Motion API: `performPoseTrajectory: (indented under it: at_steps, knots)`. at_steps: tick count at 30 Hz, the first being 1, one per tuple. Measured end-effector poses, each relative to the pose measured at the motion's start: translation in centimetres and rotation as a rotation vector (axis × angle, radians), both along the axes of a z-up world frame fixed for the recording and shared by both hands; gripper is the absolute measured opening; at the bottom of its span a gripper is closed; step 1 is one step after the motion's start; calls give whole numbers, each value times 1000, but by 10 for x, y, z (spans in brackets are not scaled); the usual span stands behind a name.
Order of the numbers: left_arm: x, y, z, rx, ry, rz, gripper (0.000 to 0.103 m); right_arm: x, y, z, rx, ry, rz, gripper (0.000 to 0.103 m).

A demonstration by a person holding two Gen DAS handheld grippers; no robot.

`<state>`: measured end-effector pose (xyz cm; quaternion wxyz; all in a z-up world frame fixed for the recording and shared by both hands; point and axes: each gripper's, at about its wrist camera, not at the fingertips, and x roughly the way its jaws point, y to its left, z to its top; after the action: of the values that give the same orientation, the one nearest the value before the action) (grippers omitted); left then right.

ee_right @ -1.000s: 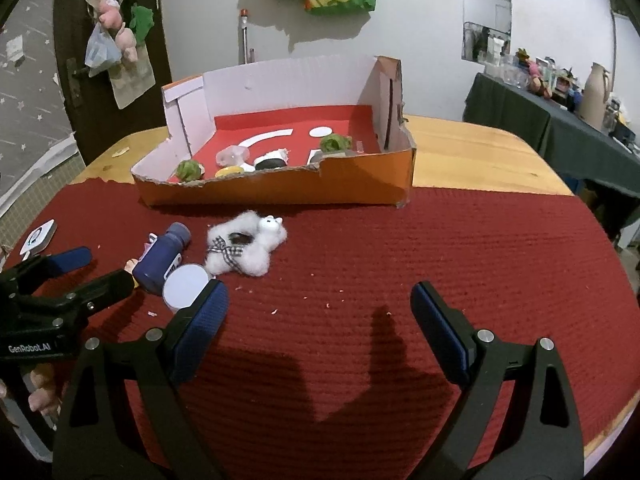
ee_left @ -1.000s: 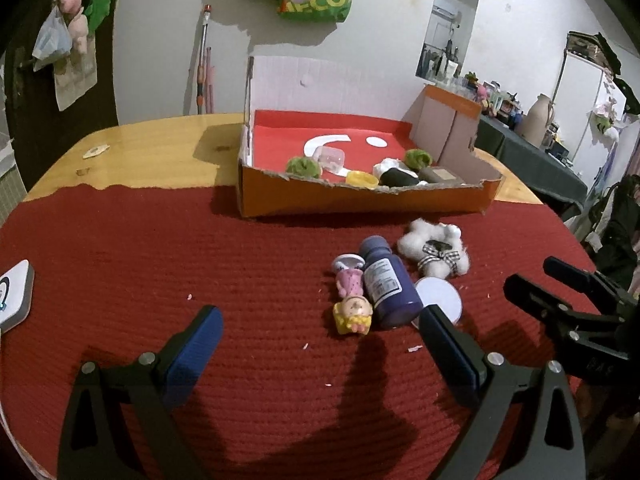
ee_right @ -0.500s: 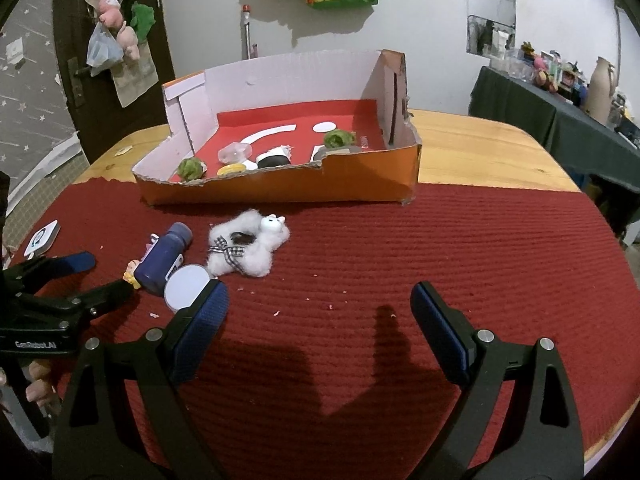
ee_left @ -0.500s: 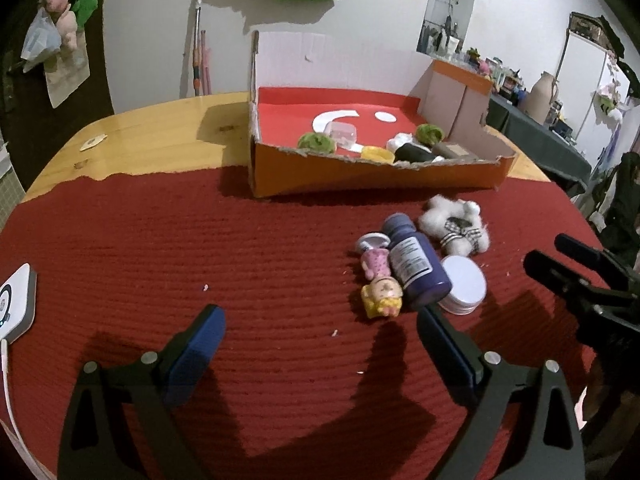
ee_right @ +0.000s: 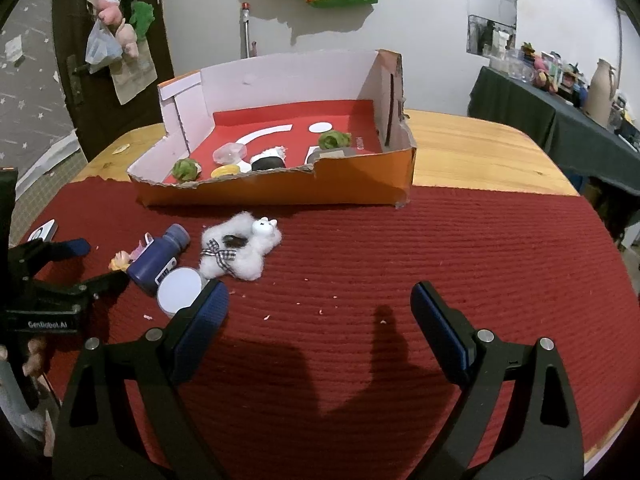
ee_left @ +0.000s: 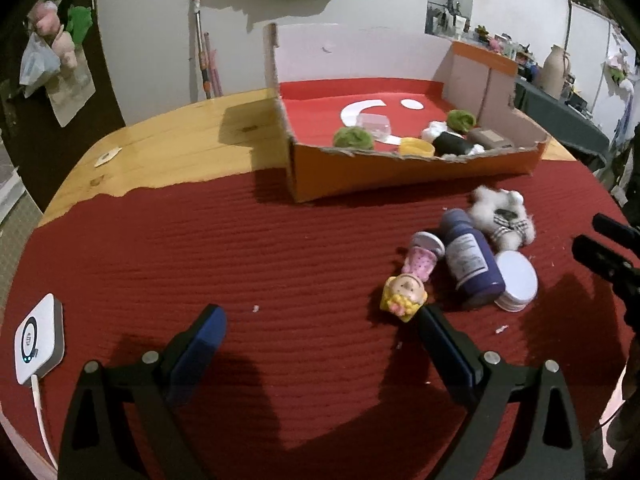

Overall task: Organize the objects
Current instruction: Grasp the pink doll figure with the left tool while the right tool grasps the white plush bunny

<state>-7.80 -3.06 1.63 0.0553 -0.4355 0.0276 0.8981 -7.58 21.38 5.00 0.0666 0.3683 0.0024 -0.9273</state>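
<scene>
Four loose things wait on the red mat, just short of the cardboard box.

The doll, blue bottle, white lid and fluffy toy lie bunched and touching, probably next for the box, where small items already sit. The left gripper hovers with fingers apart and empty, one tip just beside the doll, likely lining up a grasp. The right gripper hangs wide apart over bare mat, empty.

Bare red mat lies open between the right gripper's spread jaws. A white lid touches its left jaw; the cardboard box stands ahead.
</scene>
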Motion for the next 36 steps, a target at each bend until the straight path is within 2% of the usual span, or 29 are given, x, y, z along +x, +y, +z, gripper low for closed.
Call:
performPoseTrajectory:
  at_steps: [4, 6, 10, 19, 23, 25, 27, 28, 29, 30, 32, 36]
  knots:
    - [-3, 1, 1, 14, -5, -41, 95, -8, -5, 1, 1, -29, 53, 93]
    - [-5, 5, 2, 11, -7, -69, 89, -13, -9, 0, 7, -45, 77, 93]
    - [-10, 14, 2, -21, 2, -113, 84, -23, -18, -2, 11, -82, 118, 93]
    - [-25, 25, 5, -3, 1, -181, 66, -53, -42, -13, 59, -156, 153, 93]
    - [-29, 29, 5, 17, 8, -212, 51, -64, -49, -18, 60, -174, 148, 93]
    - [-31, 30, 5, 34, 11, -224, 44, -66, -51, -20, 59, -179, 158, 87]
    - [-31, 31, 5, 53, 13, -235, 32, -66, -55, -23, 91, -165, 157, 74]
    - [-31, 31, 5, 68, 13, -242, 29, -65, -57, -23, 101, -156, 167, 71]
    - [-31, 30, 5, 78, 12, -245, 21, -64, -59, -22, 98, -148, 180, 62]
    - [-31, 30, 5, 95, 11, -248, 19, -62, -60, -21, 93, -143, 186, 53]
    - [-30, 31, 5, 104, 11, -246, 19, -61, -61, -21, 96, -136, 190, 52]
    - [-28, 31, 7, 126, 14, -240, 18, -59, -57, -17, 58, -135, 198, 36]
